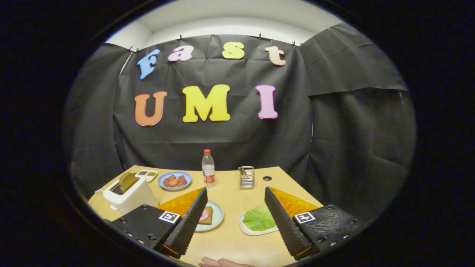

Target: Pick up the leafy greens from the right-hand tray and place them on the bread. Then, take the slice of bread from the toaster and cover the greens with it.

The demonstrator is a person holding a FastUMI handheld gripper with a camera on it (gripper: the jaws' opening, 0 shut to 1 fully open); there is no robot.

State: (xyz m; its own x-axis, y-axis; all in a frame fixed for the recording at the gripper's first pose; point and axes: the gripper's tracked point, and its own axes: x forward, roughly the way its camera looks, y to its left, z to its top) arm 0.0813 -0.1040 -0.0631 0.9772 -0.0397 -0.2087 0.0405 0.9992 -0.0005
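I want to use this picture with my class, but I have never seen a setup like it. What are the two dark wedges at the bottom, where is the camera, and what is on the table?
The two wedges are the fingers of a hand-held gripper, a two-finger clamp that a person carries. The camera rides on it and looks forward along the fingers, so the picture is round and bent. The fingers stand wide apart and hold nothing.

On the wooden table beyond them: a white toaster with a slice of bread sticking out, a plate with bread and toppings beside one finger, and a white tray of leafy greens beside the other. Farther back stand a blue plate of food, a small sauce dish, a bottle and a metal holder.
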